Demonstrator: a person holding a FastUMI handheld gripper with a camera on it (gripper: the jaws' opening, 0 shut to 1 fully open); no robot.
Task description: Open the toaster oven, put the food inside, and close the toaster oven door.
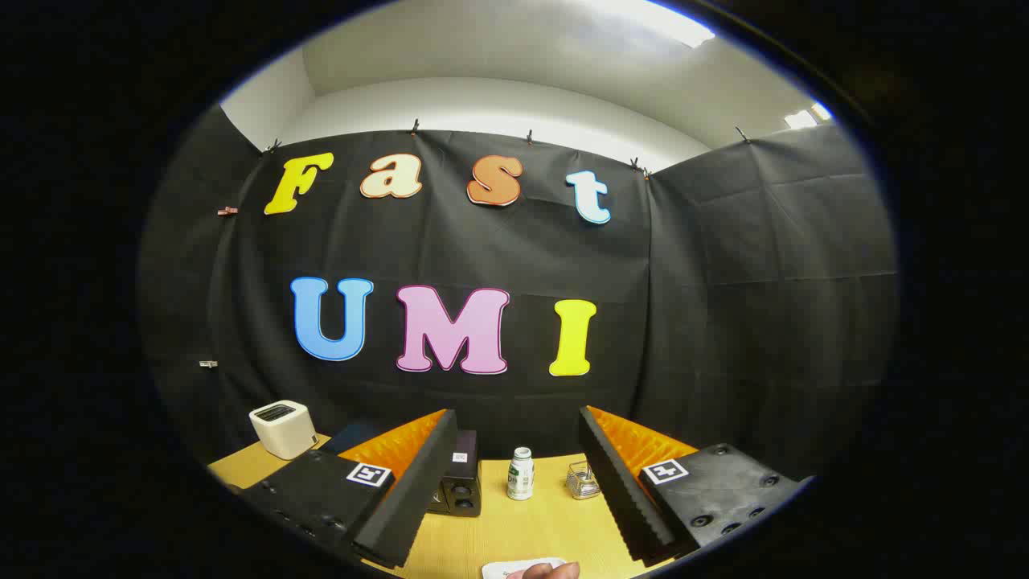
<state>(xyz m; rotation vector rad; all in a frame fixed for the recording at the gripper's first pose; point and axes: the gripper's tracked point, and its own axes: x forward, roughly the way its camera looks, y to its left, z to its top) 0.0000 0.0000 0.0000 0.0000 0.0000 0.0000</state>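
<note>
Gripper view: my gripper (518,482) hangs above the table (530,523), jaws spread wide, gripping nothing.
Oven: dark box (460,482) behind my left finger, door apparently closed.
Food: on the white plate (522,568) down below, I reckon.
Progress: nothing begun; opening, loading, closing all remain.

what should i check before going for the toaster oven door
1. Gripper open, holding nothing: ok.
2. Toaster oven located, beside one finger, partly hidden behind it: ok.
3. Oven door closed or open: cannot tell.
4. Food located, on a white plate near the fingers: ok, what kind cannot tell.
5. Bottle and small wire basket stand ahead between the fingers, beside the oven: not ok, may crowd the approach.
</note>
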